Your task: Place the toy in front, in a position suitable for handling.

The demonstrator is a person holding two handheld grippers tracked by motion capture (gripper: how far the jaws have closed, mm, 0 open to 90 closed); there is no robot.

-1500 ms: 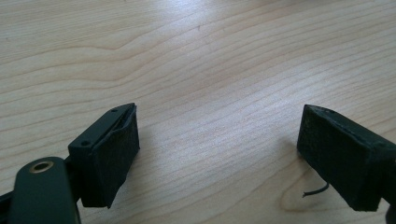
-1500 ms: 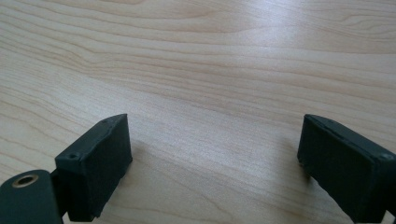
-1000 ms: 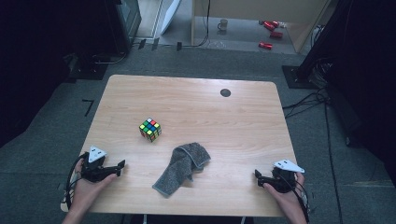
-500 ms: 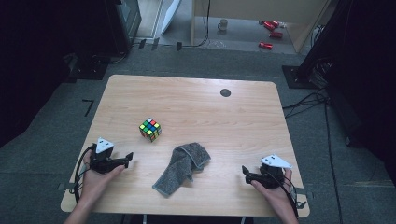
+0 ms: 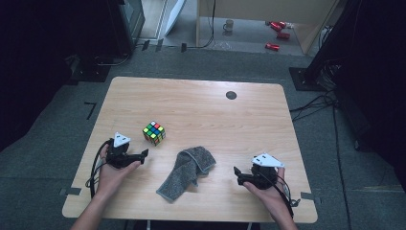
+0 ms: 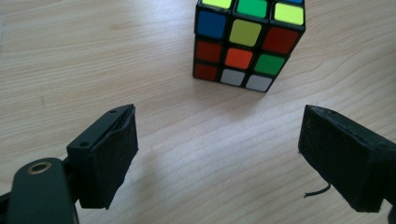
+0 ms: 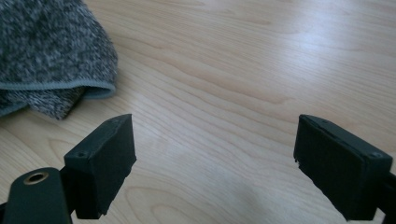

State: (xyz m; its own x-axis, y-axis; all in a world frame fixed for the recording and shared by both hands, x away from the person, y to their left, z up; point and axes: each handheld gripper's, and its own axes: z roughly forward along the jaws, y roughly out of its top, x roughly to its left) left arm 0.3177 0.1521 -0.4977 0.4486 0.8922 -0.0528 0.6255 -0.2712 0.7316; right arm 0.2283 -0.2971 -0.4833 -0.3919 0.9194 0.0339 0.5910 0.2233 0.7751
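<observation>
A colourful puzzle cube [image 5: 154, 132] [image 6: 247, 42] sits on the wooden table [image 5: 201, 110], left of centre. A crumpled grey towel [image 5: 186, 171] [image 7: 44, 56] lies near the front middle. My left gripper [image 5: 142, 154] [image 6: 219, 156] is open just short of the cube, jaws wide, nothing between them. My right gripper [image 5: 237, 175] [image 7: 215, 163] is open to the right of the towel, pointing toward it, with bare wood between its jaws.
A small black disc [image 5: 231, 95] lies near the table's far edge. Beyond the table on the floor are a mug [image 5: 229, 25], red cans [image 5: 277, 28] and cables [image 5: 316, 103]. The table's front edge runs just behind both hands.
Both hands have moved inward: the left gripper toward the cube, the right gripper toward the towel. Cube and towel have not moved.
</observation>
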